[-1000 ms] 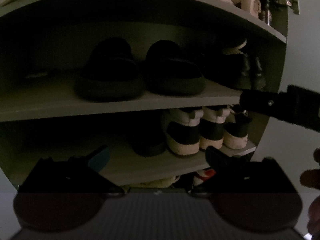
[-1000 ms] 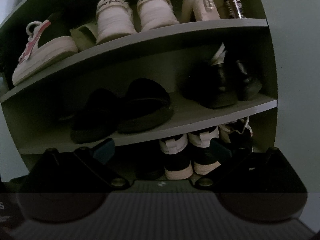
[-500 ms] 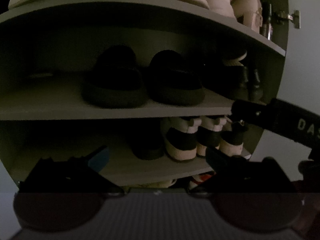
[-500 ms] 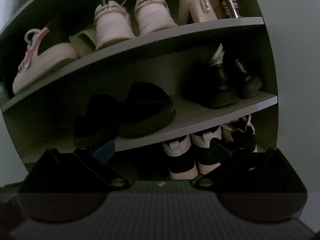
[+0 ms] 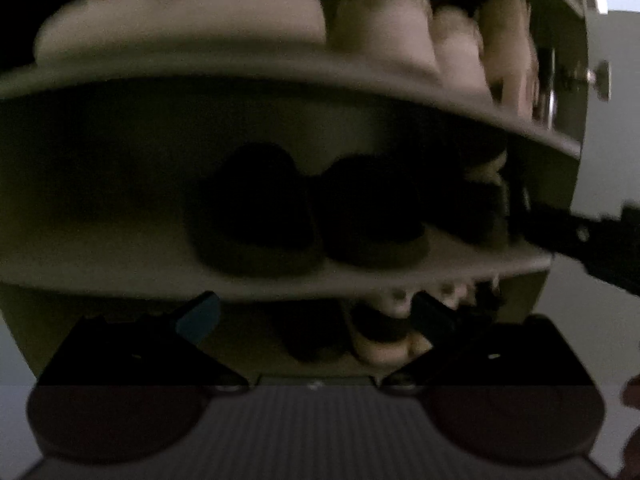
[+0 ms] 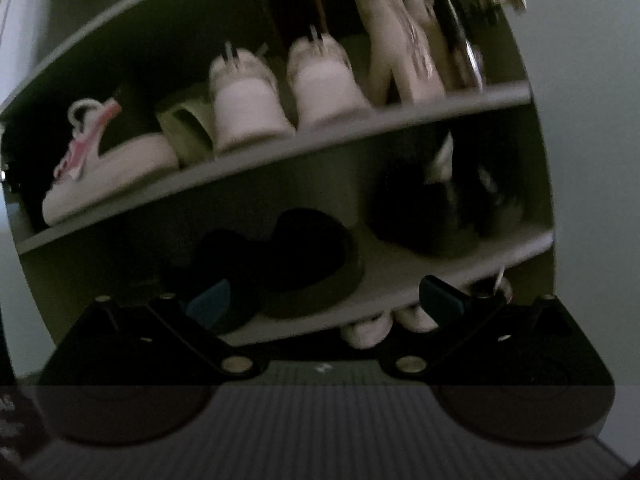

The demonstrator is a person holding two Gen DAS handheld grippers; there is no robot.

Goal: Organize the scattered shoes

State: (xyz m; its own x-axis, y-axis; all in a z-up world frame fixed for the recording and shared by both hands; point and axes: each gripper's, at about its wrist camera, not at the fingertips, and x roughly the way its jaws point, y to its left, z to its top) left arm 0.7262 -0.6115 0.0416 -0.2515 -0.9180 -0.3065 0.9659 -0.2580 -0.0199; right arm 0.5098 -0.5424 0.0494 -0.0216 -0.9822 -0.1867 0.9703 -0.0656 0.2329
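- Nearest the left wrist camera, the left gripper (image 5: 314,314) has its two fingers spread wide apart with nothing between them; its blue pads (image 5: 198,317) sit in front of the lower part of a shoe cabinet.
- Nearest the right wrist camera, the right gripper (image 6: 324,300) is likewise spread wide and empty, just in front of the cabinet's middle shelf (image 6: 400,268).
- A dark bar, seemingly part of the right gripper (image 5: 580,236), reaches in from the right edge of the left view towards the middle shelf's right end.
- The room is dim and both views are blurred. The grey-green shoe cabinet (image 6: 540,168) fills both views, with a pale wall (image 6: 592,120) to its right.
- On the middle shelf, two black slippers (image 6: 280,260) lie side by side left of centre, long axes running front to back; which end faces out cannot be told in the dark.
- At the right end of that shelf sit dark shoes (image 6: 432,208); their number is unclear.
- On the shelf above the middle shelf, from left: one white sneaker with pink trim (image 6: 104,168) lying sideways, one pale green sandal (image 6: 188,128), two white sneakers (image 6: 288,100) with heels facing out, and two pale tall boots (image 6: 404,48) upright.
- Below the middle shelf, black-and-white sneakers (image 5: 384,336) show partly; their count is unclear.
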